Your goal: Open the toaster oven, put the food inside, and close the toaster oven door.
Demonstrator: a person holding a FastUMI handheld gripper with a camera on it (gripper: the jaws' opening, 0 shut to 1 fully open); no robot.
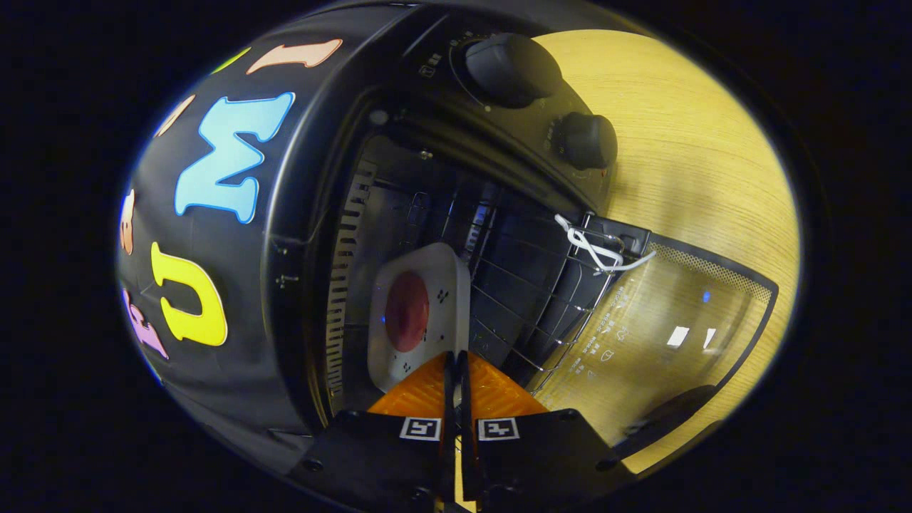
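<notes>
Currently the claw (pixel 456 367) grips the rim of a white square plate (pixel 442 274) bearing red round food (pixel 407 311), inside the open black toaster oven (pixel 399 192).

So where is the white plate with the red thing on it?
In the gripper view, the white plate is inside the open toaster oven, on the wire rack, just ahead of the closed fingers of the gripper.

The toaster oven (pixel 399 92) has a matt dark casing with smooth plastic-looking knobs (pixel 513 68); its wire rack (pixel 527 299) is bare, shiny metal, and its open door (pixel 677 328) is glossy glass that catches reflections. The plate (pixel 420 313) looks smooth and matt white; the table (pixel 698 142) shows pale wood grain with a soft sheen; the gripper (pixel 456 363), fingers pressed together, has finely ribbed pads.
</notes>
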